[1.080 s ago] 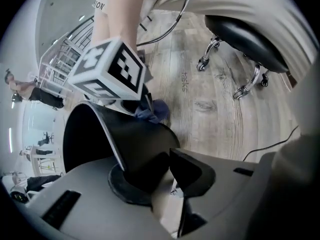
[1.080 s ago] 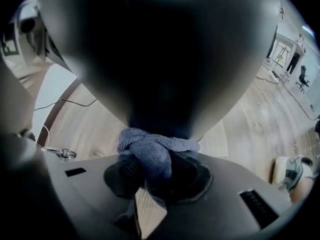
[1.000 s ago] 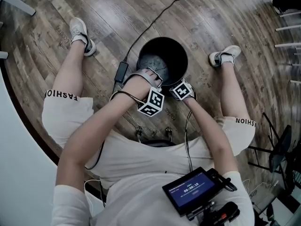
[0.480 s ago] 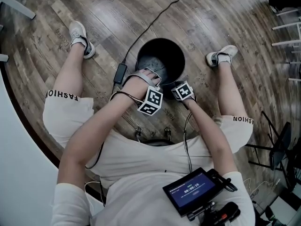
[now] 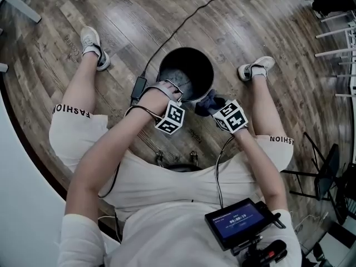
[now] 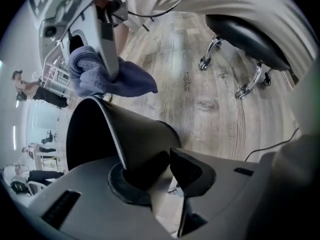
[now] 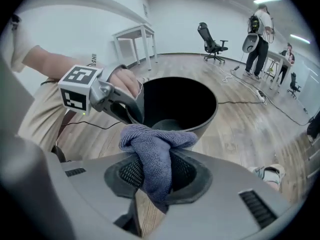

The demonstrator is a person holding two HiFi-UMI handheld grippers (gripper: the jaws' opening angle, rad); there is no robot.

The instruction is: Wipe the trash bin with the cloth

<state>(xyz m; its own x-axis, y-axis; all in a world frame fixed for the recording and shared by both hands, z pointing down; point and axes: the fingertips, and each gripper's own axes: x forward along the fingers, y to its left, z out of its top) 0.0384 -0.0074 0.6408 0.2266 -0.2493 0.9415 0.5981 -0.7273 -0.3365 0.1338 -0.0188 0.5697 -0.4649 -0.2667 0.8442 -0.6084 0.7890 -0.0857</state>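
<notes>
while the left gripper (image 6: pixel 150 168), jaws just closing, grips one trash bin (image 5: pixel 194 63), the right gripper (image 7: pixel 156 173) clamps one cloth (image 7: pixel 150 145).

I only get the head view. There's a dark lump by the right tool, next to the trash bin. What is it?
Observer: The right gripper view shows a blue-grey cloth, bunched up and pinched in the right tool.
Operator: Is the left tool just resting on the bin?
Observer: No. In the left gripper view the left tool has the rim of the trash bin between its jaws, one jaw inside the wall and one outside. The jaws have just been closing on it.
Operator: Is anybody else in the room?
Observer: Yes. The right gripper view shows a person standing far across the room.
</notes>
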